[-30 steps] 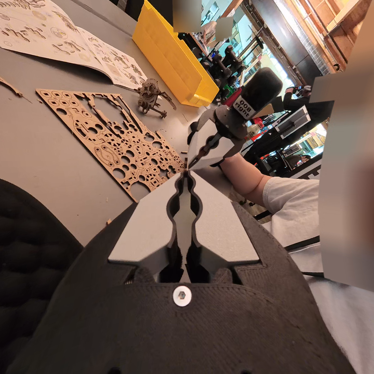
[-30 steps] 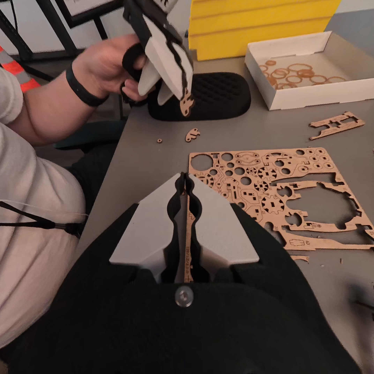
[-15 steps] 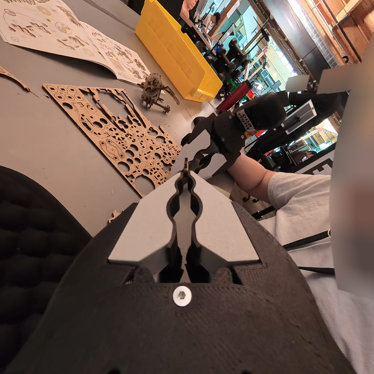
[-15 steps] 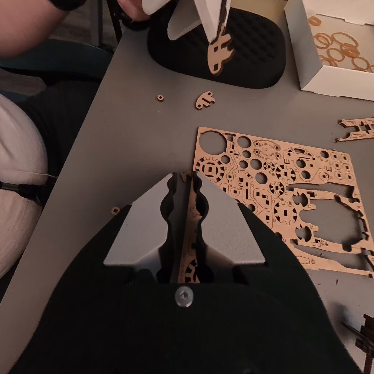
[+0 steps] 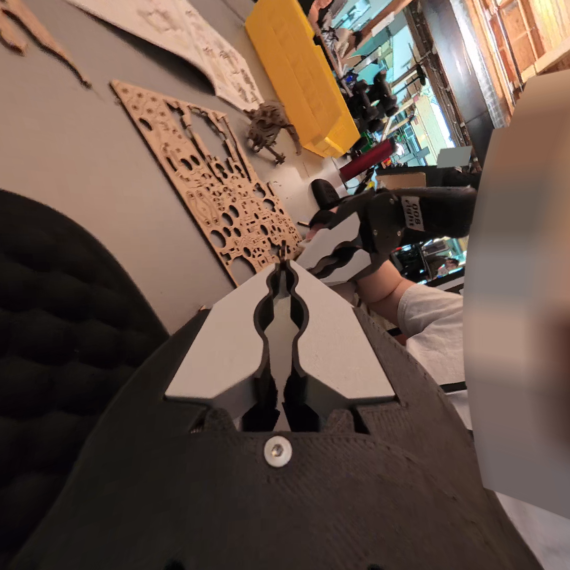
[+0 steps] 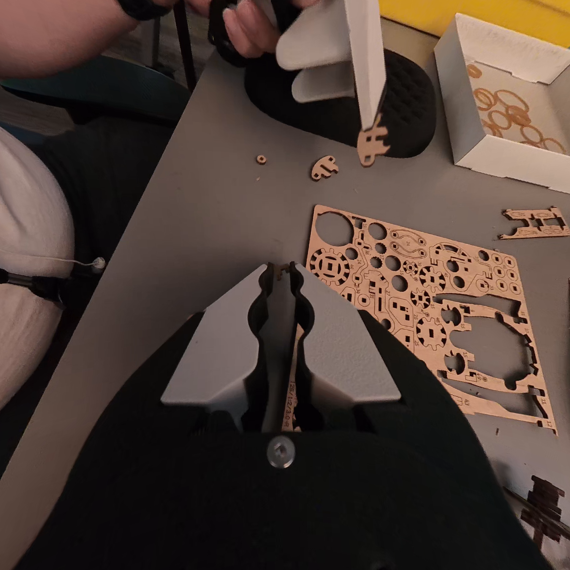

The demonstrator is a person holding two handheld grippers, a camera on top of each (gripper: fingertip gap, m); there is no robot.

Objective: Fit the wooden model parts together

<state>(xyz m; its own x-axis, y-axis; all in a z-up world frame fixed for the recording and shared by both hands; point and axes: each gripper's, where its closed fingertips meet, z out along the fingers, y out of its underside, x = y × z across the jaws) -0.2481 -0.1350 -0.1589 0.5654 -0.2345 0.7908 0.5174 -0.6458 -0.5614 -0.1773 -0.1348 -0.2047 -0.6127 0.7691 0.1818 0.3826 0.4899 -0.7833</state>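
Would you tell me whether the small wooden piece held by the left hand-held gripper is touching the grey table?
Apart. The right wrist view shows the small wooden piece hanging above the grey table.

Left wrist view: rolled hard sideways, low over the table (image 5: pixel 77 160), looking along its fingers toward the right gripper (image 5: pixel 303 246) nearby. Right wrist view: higher, angled down at the table (image 6: pixel 200 216), left gripper (image 6: pixel 368 123) close ahead. Both share the wooden sheet (image 5: pixel 216 197) (image 6: pixel 416 308), black pad (image 6: pixel 410 101) and yellow bin (image 5: pixel 302 80).
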